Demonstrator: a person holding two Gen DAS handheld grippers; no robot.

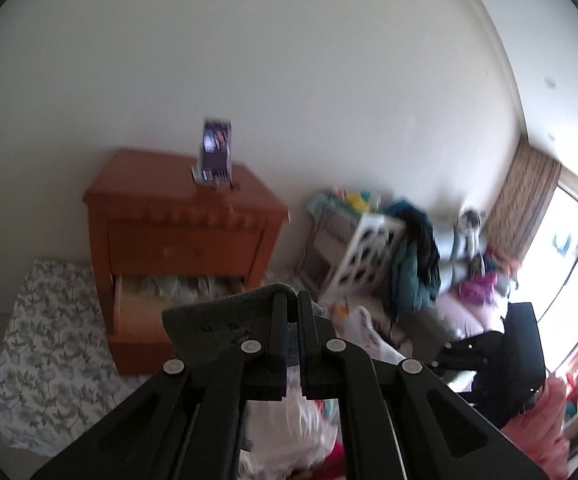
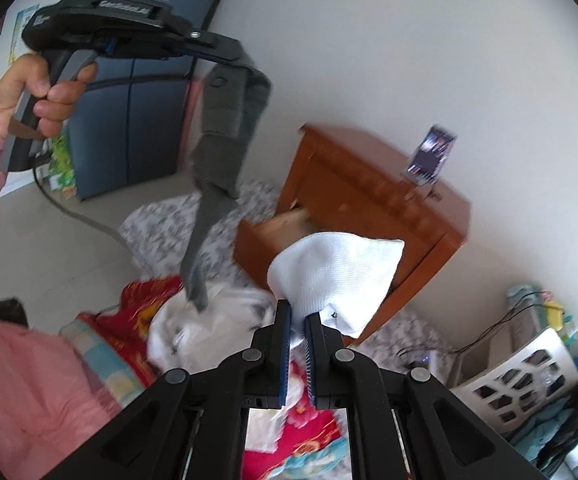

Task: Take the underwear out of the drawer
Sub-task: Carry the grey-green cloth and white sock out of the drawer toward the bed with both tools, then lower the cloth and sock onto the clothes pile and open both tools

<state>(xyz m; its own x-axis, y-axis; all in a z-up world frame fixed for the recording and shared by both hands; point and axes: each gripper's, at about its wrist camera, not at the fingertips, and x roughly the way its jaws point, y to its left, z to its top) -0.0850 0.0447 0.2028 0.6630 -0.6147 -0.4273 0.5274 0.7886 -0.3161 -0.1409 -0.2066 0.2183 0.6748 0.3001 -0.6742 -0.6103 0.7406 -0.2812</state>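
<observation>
Matt grey knit cloth (image 1: 209, 320), white ribbed knit cloth (image 2: 337, 272), glossy orange-brown wooden cabinet (image 1: 177, 216)

A lived-in bedroom at home: a wooden nightstand (image 1: 181, 240) with its lower drawer (image 1: 161, 304) open stands against a plain wall, a floral mattress (image 1: 45, 340) to its left, a white laundry basket (image 1: 369, 256) heaped with clothes (image 1: 413, 264) to its right.
</observation>
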